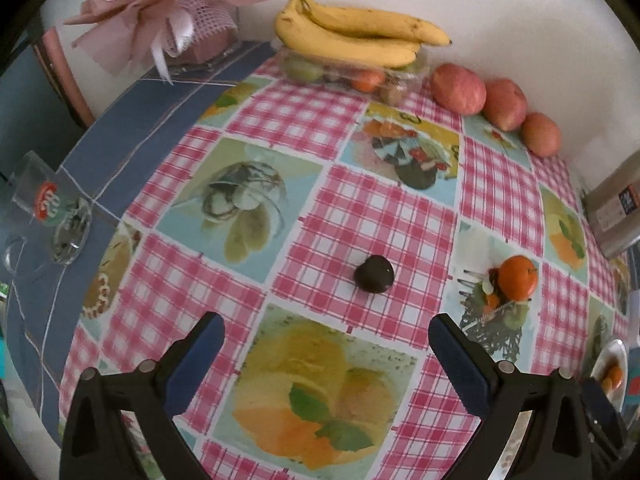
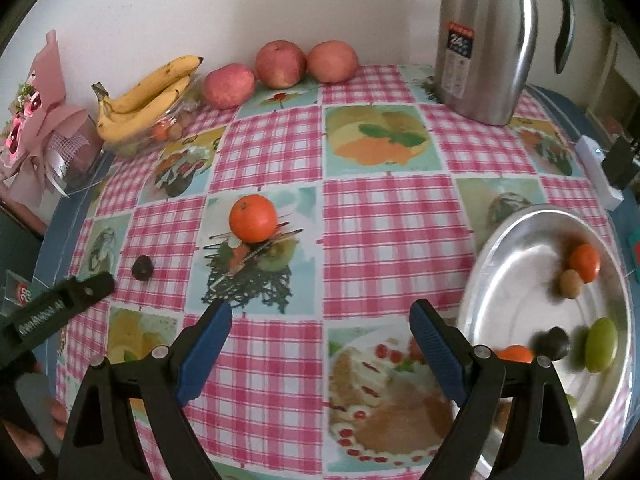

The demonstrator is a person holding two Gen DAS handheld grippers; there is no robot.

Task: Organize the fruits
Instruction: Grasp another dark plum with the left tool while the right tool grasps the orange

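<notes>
This looks like a home, at a table where people eat. A plastic tablecloth with pink checks and pictures of cake and fruit covers the table. At the top of the right wrist view, a shiny metal jug stands by a plain white wall. Bananas and apples sit along the wall at the top of the left wrist view. A pink wrapped gift sits in the upper left.
</notes>
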